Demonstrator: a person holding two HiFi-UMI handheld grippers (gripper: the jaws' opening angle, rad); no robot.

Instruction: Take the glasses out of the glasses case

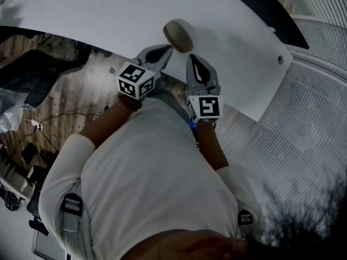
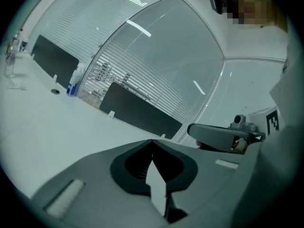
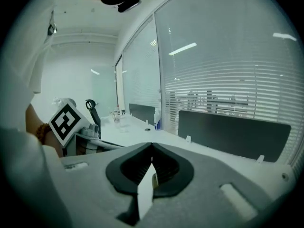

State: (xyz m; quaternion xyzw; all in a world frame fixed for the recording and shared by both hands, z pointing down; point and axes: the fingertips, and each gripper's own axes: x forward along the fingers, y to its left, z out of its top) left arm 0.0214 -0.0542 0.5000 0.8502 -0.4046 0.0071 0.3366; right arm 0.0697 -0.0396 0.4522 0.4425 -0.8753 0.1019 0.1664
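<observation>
found the oval tan glasses case [image 1: 178,36] lying on the flat white bench [image 1: 108,20], near its front edge. held the grey left claw [image 1: 162,51] pinched shut on nothing, tip just beside the case. held the grey right claw [image 1: 195,58] likewise closed and empty, near the case, alongside the left claw.

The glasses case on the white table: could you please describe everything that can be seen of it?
The small oval, dull tan glasses case looks closed, with a darker rim along one side; its material is unclear. It lies flat on the white table, close to the edge nearest the person. The left gripper and right gripper, jaws shut and empty, point at it from close by; whether the left one touches it cannot be told.
</observation>
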